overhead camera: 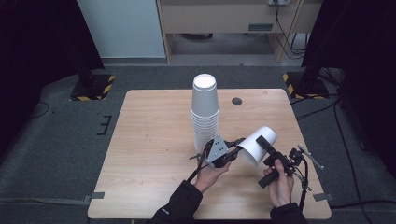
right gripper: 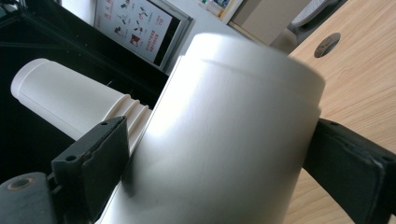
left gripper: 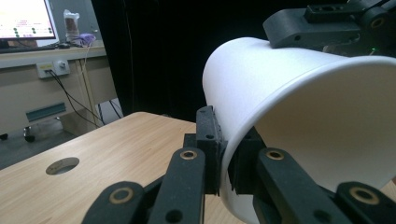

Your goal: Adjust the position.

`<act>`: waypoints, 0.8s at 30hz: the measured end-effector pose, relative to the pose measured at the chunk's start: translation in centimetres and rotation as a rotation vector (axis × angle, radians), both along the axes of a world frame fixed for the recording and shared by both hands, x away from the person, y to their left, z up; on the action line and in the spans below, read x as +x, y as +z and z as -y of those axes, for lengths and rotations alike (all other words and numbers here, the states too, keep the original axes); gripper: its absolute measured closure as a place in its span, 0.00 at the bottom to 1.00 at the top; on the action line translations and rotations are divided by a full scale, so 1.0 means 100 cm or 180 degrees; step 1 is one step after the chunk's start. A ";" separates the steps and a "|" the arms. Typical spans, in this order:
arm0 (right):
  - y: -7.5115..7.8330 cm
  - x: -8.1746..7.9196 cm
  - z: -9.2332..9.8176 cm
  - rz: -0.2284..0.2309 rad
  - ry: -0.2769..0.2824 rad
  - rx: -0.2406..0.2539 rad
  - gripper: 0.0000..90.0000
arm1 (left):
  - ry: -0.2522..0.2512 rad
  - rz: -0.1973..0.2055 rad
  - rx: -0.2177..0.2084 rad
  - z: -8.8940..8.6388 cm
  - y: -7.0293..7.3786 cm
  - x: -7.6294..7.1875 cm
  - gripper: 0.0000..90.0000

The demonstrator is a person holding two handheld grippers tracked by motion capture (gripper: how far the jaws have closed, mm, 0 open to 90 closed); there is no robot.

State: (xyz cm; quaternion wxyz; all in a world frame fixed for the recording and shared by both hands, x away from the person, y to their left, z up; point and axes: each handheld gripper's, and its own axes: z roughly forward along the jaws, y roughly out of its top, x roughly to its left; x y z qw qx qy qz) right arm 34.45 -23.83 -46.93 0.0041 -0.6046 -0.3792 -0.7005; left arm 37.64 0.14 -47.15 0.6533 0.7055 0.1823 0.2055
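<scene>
We hold one white cup (overhead camera: 257,143) on its side in the air, above the near right part of the tabletop (overhead camera: 154,140), its open mouth turned toward our left hand and its base pointing away to the right. Our left gripper (overhead camera: 235,150) pinches the cup's rim: in the left gripper view its jaws are nearly together, one pad outside the wall and one inside the mouth, with the thin paper wall (left gripper: 299,116) between them. Our right gripper (overhead camera: 268,148) clasps the cup's body across its width; in the right gripper view the two black jaws sit against opposite sides of the cup (right gripper: 224,140), spread wide by it. Just behind the left gripper stands a tall stack of upturned cups (overhead camera: 204,109) on the middle of the tabletop, close to the held cup but apart from it. A round hole (overhead camera: 236,101) lies in the tabletop beyond the stack, toward the far edge.
</scene>
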 end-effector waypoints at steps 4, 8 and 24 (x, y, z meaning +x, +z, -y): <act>-0.001 0.001 0.003 0.0015 -0.0082 -0.0032 0.10 | -0.0011 -0.0020 0.0009 -0.005 0.002 -0.002 0.94; -0.001 0.001 0.010 0.0026 -0.0191 -0.0063 0.14 | -0.0012 -0.0030 0.0022 -0.010 0.004 -0.003 0.95; -0.001 0.006 0.022 0.0200 -0.0259 -0.0464 0.15 | -0.0008 -0.0084 0.0116 -0.037 0.009 -0.011 0.95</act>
